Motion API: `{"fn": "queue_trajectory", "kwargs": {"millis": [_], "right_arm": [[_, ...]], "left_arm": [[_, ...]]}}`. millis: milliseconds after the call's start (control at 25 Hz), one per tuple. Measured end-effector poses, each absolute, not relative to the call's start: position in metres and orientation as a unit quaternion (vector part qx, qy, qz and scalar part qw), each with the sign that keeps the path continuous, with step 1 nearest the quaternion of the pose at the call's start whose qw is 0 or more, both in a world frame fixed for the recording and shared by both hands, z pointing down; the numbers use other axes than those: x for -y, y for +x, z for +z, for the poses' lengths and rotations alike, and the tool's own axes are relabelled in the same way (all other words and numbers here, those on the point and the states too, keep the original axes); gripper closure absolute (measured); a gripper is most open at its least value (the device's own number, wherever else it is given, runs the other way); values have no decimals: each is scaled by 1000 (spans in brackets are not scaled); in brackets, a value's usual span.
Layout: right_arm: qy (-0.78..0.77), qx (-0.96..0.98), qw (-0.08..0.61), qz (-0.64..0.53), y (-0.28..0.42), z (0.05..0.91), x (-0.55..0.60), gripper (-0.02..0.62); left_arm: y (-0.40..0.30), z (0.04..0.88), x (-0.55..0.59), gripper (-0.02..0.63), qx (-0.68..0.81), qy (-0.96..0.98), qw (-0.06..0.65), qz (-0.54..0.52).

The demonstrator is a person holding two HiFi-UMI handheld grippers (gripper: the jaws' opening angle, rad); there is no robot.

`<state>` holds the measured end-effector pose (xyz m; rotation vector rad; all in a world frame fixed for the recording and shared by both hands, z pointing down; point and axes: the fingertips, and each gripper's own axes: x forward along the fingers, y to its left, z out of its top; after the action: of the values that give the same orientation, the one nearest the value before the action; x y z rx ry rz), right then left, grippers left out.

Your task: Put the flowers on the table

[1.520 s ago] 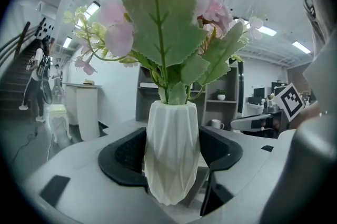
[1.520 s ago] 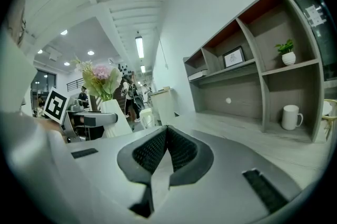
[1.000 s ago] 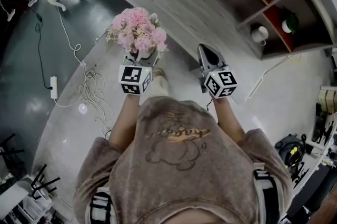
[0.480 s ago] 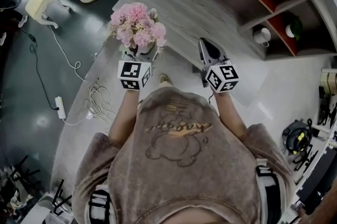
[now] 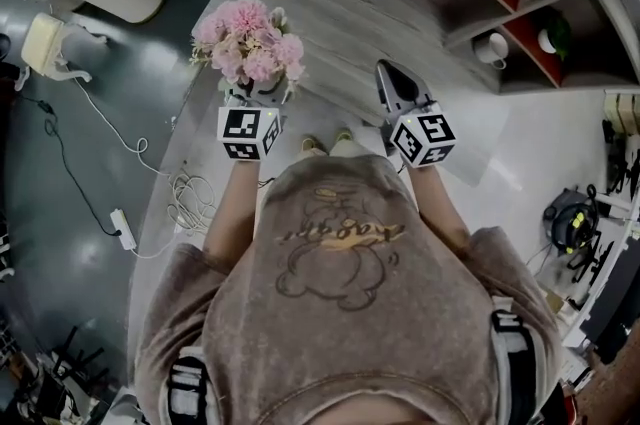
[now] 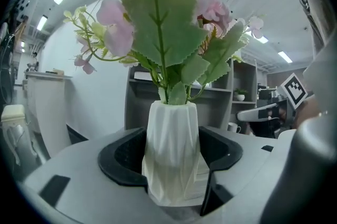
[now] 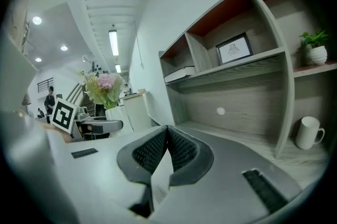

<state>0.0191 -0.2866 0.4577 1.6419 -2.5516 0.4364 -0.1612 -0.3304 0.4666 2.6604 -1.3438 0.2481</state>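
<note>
- Left tongs (image 5: 255, 99) clamped the white vase (image 6: 172, 157) of pink flowers (image 5: 248, 39), upper left of frame, by the tabletop (image 5: 345, 18) edge.
- Right tongs (image 5: 396, 85) were pressed together, empty.

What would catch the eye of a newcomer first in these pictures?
The bunch of pink flowers with green leaves in a white ribbed vase stands out, clamped in the left tool near the left edge of the grey wood-grain table. To its right, the right tool is shut and empty, pointing at the same table.
</note>
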Motion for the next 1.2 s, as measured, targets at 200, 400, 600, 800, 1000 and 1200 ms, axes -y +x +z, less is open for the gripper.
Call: {"fn": "queue_trajectory", "kwargs": {"millis": [200, 400, 600, 800, 1000, 1200], "right_arm": [[546, 824, 38, 147, 32, 459, 295, 600], [549, 822, 38, 148, 45, 459, 301, 600], [554, 818, 33, 148, 62, 460, 310, 598], [560, 814, 32, 153, 81, 463, 319, 600], [568, 808, 31, 156, 94, 464, 322, 600], [576, 801, 34, 159, 112, 466, 324, 600]], "left_arm": [[-149, 477, 349, 287, 439, 891, 78, 87], [-128, 487, 365, 287, 427, 897, 72, 92], [-106, 502, 378, 287, 423, 899, 68, 97], [-81, 517, 392, 287, 413, 902, 68, 106], [-68, 533, 403, 287, 410, 902, 68, 115], [-53, 543, 415, 287, 408, 902, 62, 125]]}}
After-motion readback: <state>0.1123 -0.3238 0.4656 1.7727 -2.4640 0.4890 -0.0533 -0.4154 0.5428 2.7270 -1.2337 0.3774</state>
